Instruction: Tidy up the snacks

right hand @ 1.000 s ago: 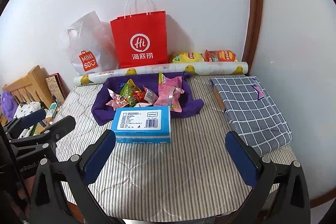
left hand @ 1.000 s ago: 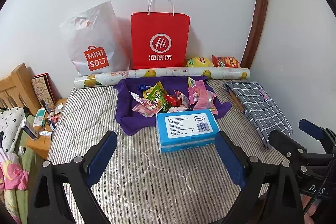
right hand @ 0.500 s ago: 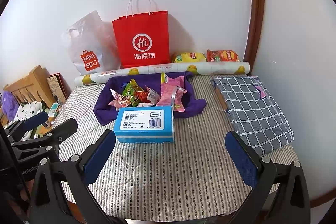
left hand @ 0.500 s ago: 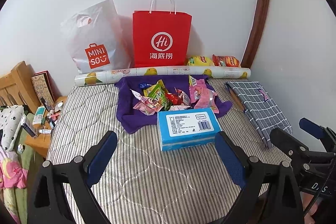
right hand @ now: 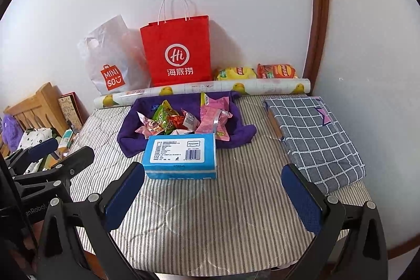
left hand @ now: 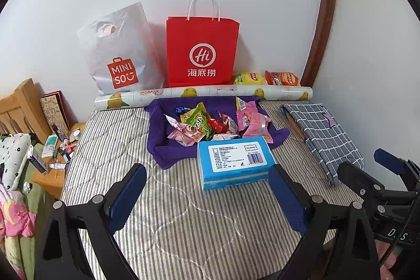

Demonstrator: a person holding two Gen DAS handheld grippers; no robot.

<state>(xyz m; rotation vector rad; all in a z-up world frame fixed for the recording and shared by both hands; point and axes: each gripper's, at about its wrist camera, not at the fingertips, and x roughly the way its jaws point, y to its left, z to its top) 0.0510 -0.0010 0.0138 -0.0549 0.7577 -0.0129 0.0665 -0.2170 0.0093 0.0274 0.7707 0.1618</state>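
Purple cloth (left hand: 168, 148) on the bed (left hand: 183, 222) holds the snacks (left hand: 210, 125), behind a blue box (left hand: 233, 161). We hold left gripper (left hand: 207, 196) and right gripper (right hand: 212, 196) spread, empty. Risk: crinkly wrappers slipping; box blocks our reach.

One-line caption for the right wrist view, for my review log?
Open right gripper hovers before a blue tissue pack and a snack pile on purple cloth, striped mattress.
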